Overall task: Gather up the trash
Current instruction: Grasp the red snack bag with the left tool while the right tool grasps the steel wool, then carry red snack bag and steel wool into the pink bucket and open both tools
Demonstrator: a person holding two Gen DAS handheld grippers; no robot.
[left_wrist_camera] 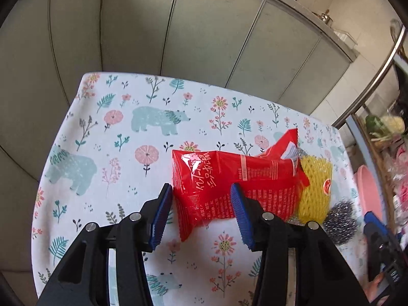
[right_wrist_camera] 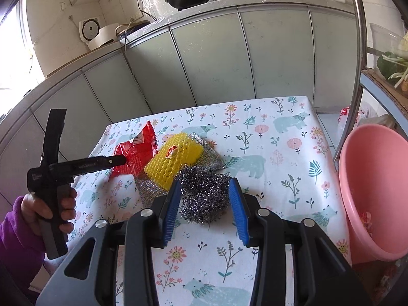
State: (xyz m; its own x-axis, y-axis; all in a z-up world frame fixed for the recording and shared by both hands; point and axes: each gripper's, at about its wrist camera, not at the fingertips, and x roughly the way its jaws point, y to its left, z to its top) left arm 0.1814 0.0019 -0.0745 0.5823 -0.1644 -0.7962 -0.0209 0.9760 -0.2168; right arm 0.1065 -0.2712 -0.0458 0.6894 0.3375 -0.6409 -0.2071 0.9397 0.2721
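Note:
A red snack wrapper [left_wrist_camera: 216, 178] lies crumpled on the floral tablecloth. My left gripper [left_wrist_camera: 201, 199] is open and tilted down over it, with the wrapper's near end between the blue pads. Right of the wrapper lie a yellow foam net [left_wrist_camera: 315, 191] and a steel wool ball [left_wrist_camera: 341, 223]. In the right wrist view the steel wool ball [right_wrist_camera: 204, 199] rests on the cloth between the pads of my open right gripper [right_wrist_camera: 205, 182]. Behind it are the yellow foam net [right_wrist_camera: 176, 158], a silver mesh cloth [right_wrist_camera: 213, 153] and the red wrapper [right_wrist_camera: 135, 155], where the left gripper [right_wrist_camera: 119, 160] points.
A pink basin [right_wrist_camera: 377, 191] stands at the table's right edge, with scraps inside. A steel rack [right_wrist_camera: 359, 76] holding vegetables rises beside it. Grey cabinet doors [right_wrist_camera: 216, 58] and a counter with woks run behind the table [right_wrist_camera: 280, 178]. A hand in a purple sleeve [right_wrist_camera: 15, 229] holds the left tool.

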